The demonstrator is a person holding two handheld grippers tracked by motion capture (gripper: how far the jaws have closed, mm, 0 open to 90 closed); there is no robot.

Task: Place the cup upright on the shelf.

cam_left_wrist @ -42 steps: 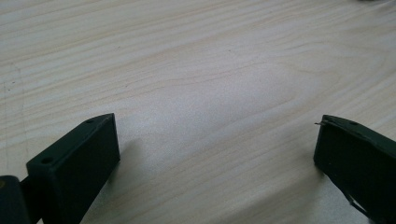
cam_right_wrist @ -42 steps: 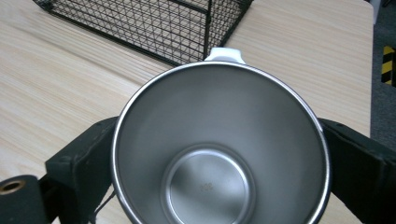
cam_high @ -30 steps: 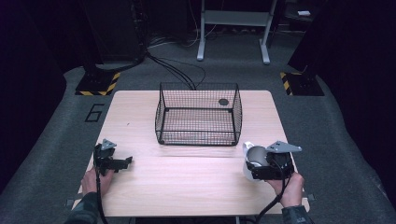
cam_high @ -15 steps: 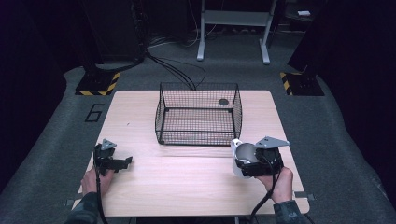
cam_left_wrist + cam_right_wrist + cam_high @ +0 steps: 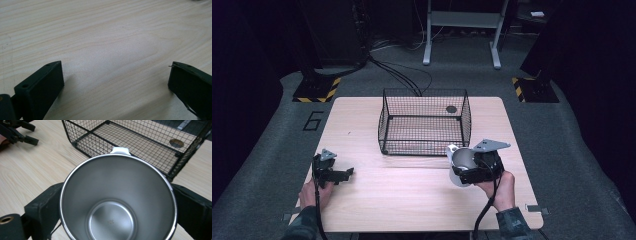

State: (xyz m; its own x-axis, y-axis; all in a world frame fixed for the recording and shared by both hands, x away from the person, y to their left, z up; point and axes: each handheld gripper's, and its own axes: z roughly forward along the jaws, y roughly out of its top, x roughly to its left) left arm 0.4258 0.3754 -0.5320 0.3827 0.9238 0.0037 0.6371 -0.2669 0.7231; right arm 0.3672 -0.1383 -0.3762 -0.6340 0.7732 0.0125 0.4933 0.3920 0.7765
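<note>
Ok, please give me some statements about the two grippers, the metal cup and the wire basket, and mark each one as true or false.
1. The right gripper holds a metal cup between its jaws. True.
2. The metal cup has liquid inside. False: the right gripper view looks into it and it is empty.
3. The left gripper is open, with bare table between its jaws. True.
4. The metal cup is already in the wire basket. False: in the high view it is outside, near the basket's front right corner.
5. The wire basket lies tipped on its side. False: it stands upright with its open side up.
</note>
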